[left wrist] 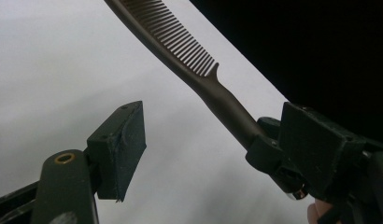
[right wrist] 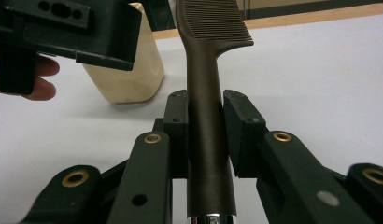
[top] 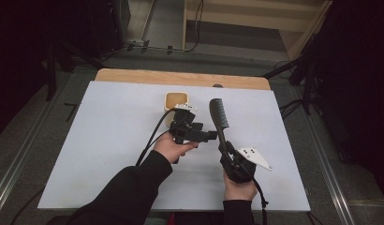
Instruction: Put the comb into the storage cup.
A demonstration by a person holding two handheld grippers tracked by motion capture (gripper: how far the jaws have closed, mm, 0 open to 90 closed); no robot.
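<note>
On the white surface (top: pixel 110 140) the cream cup (top: pixel 175 101) serves as my landmark. Just in front of that cup, nearer to me, my left gripper (top: pixel 210 136) points sideways toward the comb (top: pixel 218 115). The high view is too dark and small to show how its jaws stand. My left gripper view shows one pad (left wrist: pixel 122 149) standing free over bare surface with nothing against it; its partner is cut off from that frame, so I cannot tell how wide the jaws stand. Right of the cup, my right gripper (top: pixel 226 152) is clamped on the comb's handle, the toothed end rising away from me beside the cup. My right gripper view shows what the high view cannot: both pads (right wrist: pixel 238 128) press the handle (right wrist: pixel 206 140) from either side, and a metal band shows at the handle's cut-off lower end. There the cup (right wrist: pixel 129 65) is partly hidden behind my left gripper's body (right wrist: pixel 68 28).
</note>
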